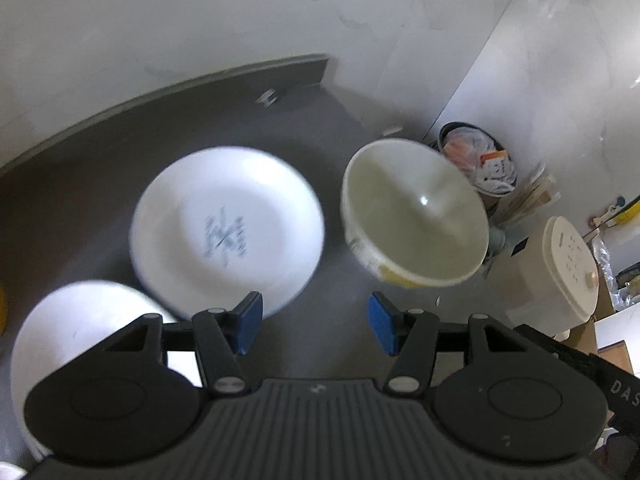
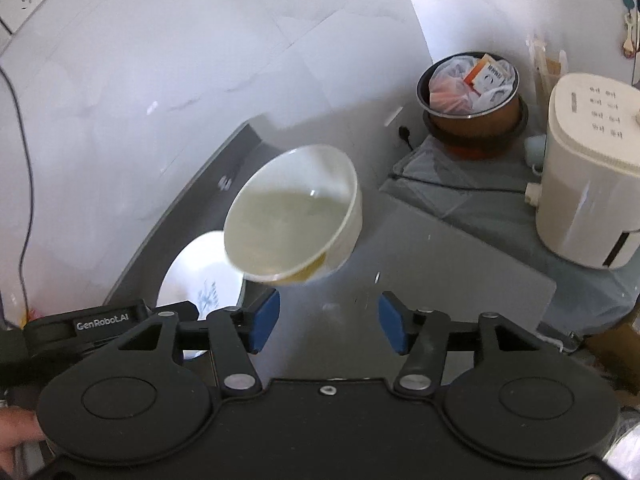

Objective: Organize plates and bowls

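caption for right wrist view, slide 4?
Open right gripper faces a tilted cream bowl above the grey counter.

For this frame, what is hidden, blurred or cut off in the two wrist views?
- Plate, left wrist view: motion blur makes its grey print unreadable; in the right wrist view the bowl and the left gripper cover part of it.
- Bowl: blurred in both views; whether it rests on the table is unclear.
- White dish, left wrist view: gripper body and frame edge cut it off.
- Right gripper: open, empty.

Black left gripper [image 1: 316,322] and right gripper [image 2: 327,322], blue pads, silver screws.
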The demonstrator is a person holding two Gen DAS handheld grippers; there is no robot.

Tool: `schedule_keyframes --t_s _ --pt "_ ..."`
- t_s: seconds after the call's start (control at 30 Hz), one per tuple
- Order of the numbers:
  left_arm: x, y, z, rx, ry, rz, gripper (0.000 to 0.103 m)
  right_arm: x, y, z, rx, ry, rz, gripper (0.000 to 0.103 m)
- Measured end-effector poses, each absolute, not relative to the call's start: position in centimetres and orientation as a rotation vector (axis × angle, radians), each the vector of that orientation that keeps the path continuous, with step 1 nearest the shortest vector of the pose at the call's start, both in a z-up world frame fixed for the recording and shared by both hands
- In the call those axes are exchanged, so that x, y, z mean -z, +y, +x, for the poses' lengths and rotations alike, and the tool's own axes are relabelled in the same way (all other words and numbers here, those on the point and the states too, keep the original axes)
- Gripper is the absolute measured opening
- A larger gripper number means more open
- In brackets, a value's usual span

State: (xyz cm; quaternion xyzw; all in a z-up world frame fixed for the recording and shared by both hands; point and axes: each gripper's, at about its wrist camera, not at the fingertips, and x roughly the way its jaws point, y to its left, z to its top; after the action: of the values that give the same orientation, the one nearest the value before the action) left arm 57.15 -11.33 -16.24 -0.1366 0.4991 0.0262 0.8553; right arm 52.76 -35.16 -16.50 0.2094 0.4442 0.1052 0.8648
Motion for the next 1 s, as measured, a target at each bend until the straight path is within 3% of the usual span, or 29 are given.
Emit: schedule_keyframes --t_s 0.43,0.73,0.8,0.83,0.87,0.9,1.0 --pt "19.0 -13.1 63.8 -0.012 1.081 -0.270 0.056 19.2 -34.8 59.0 -0.155 0.942 0.434 0.055" --pt "20.6 -13.5 65.7 -0.027 1.088 -0.283 0.045 21.3 -33.7 61.2 -0.111 0.986 0.435 0.054" --pt "20.9 -13.4 65.8 -0.026 1.093 -0.296 0.035 21.7 -33.5 61.5 -0.107 1.002 0.442 0.051" --pt "21.0 -13.3 65.9 -0.029 1.097 -0.312 0.030 21.9 -33.4 61.7 -0.113 1.008 0.442 0.045" --pt "21.2 -13.2 66.0 -0.041 1.099 -0.329 0.018 22.2 -33.1 61.9 -0.116 1.023 0.432 0.032" --pt "21.5 -13.1 66.0 -0.053 1.103 -0.334 0.012 22.6 -33.0 62.2 -0.114 1.043 0.423 0.030" --pt "21.7 -13.1 66.0 -0.052 1.104 -0.356 0.010 22.4 -32.1 62.4 -0.145 1.041 0.378 0.020"
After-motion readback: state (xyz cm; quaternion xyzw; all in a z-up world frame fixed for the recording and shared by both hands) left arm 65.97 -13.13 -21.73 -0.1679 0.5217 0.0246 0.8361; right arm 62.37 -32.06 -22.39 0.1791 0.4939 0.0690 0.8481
